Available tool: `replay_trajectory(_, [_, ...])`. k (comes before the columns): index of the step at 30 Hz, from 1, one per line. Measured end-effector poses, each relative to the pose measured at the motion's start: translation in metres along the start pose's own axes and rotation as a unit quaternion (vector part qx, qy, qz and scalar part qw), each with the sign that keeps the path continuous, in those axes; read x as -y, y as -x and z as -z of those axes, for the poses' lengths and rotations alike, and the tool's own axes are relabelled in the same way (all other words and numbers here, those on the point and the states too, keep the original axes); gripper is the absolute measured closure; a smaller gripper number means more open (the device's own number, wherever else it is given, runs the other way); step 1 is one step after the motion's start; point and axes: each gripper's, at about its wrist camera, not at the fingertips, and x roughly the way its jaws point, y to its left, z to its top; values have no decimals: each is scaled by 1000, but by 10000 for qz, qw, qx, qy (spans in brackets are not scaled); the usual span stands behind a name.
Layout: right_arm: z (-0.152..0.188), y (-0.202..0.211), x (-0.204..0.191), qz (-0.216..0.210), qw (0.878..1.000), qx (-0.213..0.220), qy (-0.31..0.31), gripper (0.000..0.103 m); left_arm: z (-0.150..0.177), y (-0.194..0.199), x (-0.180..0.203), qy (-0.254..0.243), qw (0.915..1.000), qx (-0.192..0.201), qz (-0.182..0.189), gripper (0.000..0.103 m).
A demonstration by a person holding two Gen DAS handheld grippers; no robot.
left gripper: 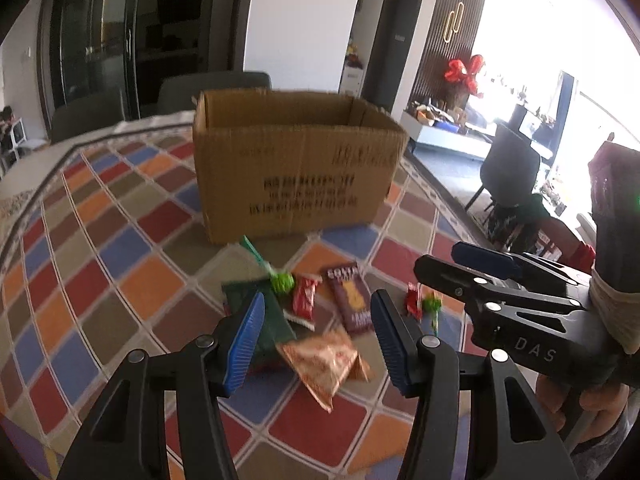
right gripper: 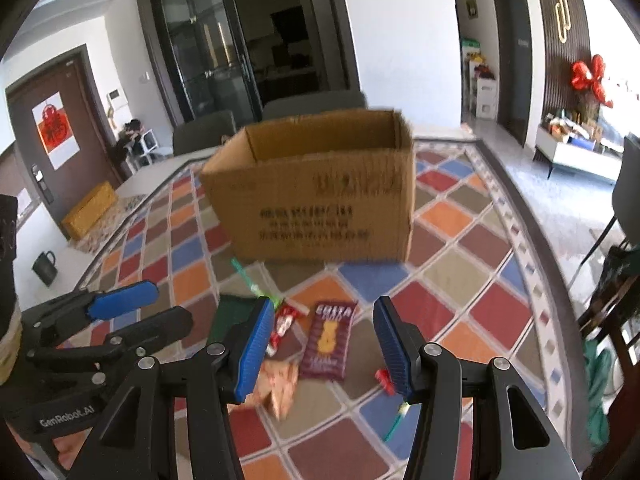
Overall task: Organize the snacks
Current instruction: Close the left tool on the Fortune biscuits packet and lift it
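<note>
Right now I hold both grippers tilted downward over the table (left gripper: 100,248), side by side. My left gripper (left gripper: 318,340) has its blue pads apart with nothing between them, and my right gripper (right gripper: 324,348) stands open in the same way, also empty. In the left view I see the right gripper from its side, with part of my hand (left gripper: 600,396) under its body.

Nearest to the left gripper lies a shiny orange-brown snack bag (left gripper: 326,364), crumpled, just under the gap of the fingers. A dark green packet (left gripper: 272,320) is partly hidden behind the left pad. Beyond these are a small red wrapper (left gripper: 305,298), a green lollipop (left gripper: 280,278) with a pale green stick, and a flat maroon packet (right gripper: 329,342) with a yellow figure on it, which sits right in the gap of the right gripper. A red candy (right gripper: 385,380) and a second green lollipop (right gripper: 396,420) lie by the right pad of the right gripper.

Farther back, toward the far edge of the table, stands an open cardboard box (right gripper: 320,200), upright, with dark blurred print on its near wall. All snacks lie outside it, on the chequered cloth.
</note>
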Motion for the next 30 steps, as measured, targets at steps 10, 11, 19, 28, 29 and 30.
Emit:
replay_trajectory(10, [34, -21, 0, 16, 9986, -535, -18, 50, 31, -28, -6, 133, 9986, -468, 227, 49])
replay_trajectory(11, [37, -23, 1, 48, 9983, -578, -14, 50, 33, -31, -7, 140, 9984, -497, 222, 49])
replay_trajectory(19, [61, -40, 4, 166, 9955, -930, 1, 50, 52, -50, -15, 171, 9968, -759, 185, 49])
replay_trajectory(28, [67, -44, 10, 144, 9949, -1000, -75, 50, 55, -67, -15, 461, 9928, -926, 602, 49])
replay_trajectory(29, [67, -44, 11, 143, 9948, -1008, -89, 50, 55, -70, -14, 486, 9924, -938, 628, 49])
replay_trajectory(30, [67, -44, 12, 146, 9947, -1016, -106, 50, 55, -71, -13, 498, 9923, -938, 636, 49])
